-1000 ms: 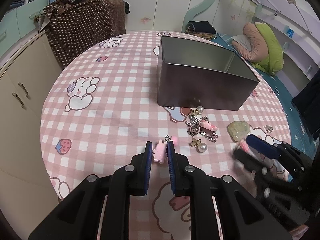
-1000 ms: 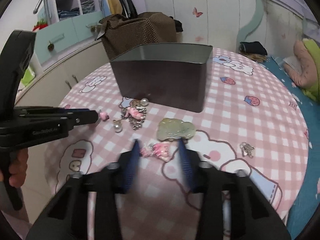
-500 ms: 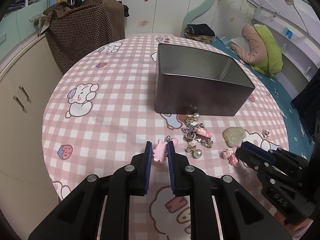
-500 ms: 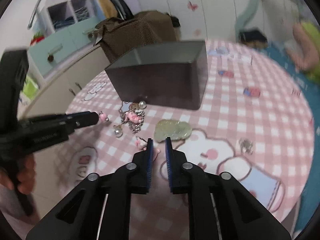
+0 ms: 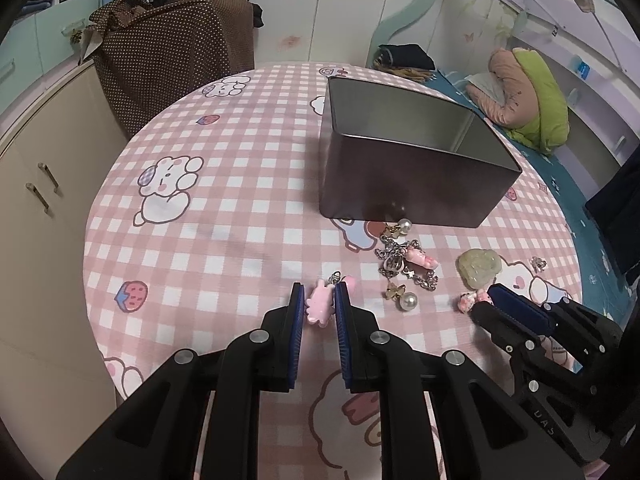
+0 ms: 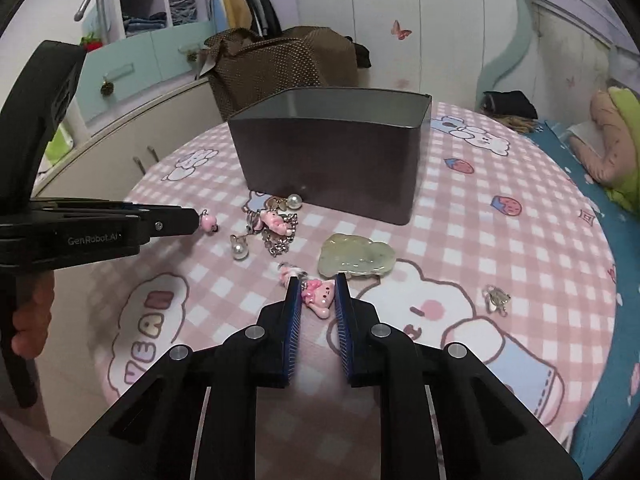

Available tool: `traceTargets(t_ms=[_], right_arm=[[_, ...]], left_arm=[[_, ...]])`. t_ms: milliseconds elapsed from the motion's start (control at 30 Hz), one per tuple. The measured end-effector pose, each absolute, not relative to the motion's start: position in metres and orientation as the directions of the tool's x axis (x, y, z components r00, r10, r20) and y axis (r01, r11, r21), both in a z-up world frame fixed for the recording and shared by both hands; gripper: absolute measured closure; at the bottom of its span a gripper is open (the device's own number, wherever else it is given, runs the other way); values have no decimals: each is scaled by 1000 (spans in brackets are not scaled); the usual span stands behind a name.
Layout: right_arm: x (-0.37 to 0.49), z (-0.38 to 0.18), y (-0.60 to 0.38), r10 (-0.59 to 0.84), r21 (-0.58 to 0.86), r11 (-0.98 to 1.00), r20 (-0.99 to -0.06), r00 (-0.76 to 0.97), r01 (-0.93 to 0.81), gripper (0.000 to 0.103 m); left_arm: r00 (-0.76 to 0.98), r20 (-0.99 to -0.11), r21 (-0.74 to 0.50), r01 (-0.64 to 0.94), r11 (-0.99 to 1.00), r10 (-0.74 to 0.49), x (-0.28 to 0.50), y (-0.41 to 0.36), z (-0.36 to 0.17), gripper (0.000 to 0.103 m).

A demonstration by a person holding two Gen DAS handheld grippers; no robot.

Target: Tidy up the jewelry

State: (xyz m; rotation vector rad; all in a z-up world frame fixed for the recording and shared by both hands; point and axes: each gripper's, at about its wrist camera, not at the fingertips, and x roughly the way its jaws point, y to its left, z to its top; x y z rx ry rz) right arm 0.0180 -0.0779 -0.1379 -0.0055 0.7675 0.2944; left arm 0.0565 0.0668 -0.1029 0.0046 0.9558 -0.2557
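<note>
The left gripper (image 5: 319, 304) is closed on a pink rabbit charm (image 5: 320, 307); both blue finger pads contact the charm, and its small metal ring projects past the fingertips. In the right wrist view the same gripper (image 6: 196, 220) enters from the left, and the charm (image 6: 208, 222) appears to hang above the surface (image 6: 500, 248).

The right gripper (image 6: 317, 294) is clamped on a second pink charm with a printed face (image 6: 318, 298). A further pink piece joined to this charm (image 6: 286, 270) extends ahead of the left fingertip. In the left wrist view this gripper (image 5: 486, 298) sits at the right, with the pink charm (image 5: 470, 301) at its tip.

A dark metal tin (image 6: 332, 152), open at the top, stands on the round surface with the pink checked cloth. Its interior shows bare metal walls (image 5: 400, 120) in the left wrist view.

Loose jewelry lies just in front of the tin:
- a tangle of silver chain with a pink charm and gold bows (image 6: 274, 226);
- one pearl close to the tin wall (image 6: 295, 201);
- one pearl nearer the grippers (image 6: 240, 252);
- a pale green jade-like pendant (image 6: 356, 258), to the right of the tangle;
- a small silver piece (image 6: 496, 298), well apart at the far right.
</note>
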Motion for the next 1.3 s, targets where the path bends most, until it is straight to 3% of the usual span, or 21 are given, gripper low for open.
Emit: traceTargets(t_ms=[500,933,1300], right_arm=[[25,-83,-98,253,105,966,-558,790,-235,85],[49,-29,-110,255,108,967,-414,874,-231,85],[83,-31,-111,276,165,960,-430,860,-226,85]], left_arm=[[611,-755,-109,242,964,-239,61,59,-70,89],[715,-652,-48,293,955,-252,80,34,-15,89],[728,-642,-43,279,959,-240,106,24,-7,89]])
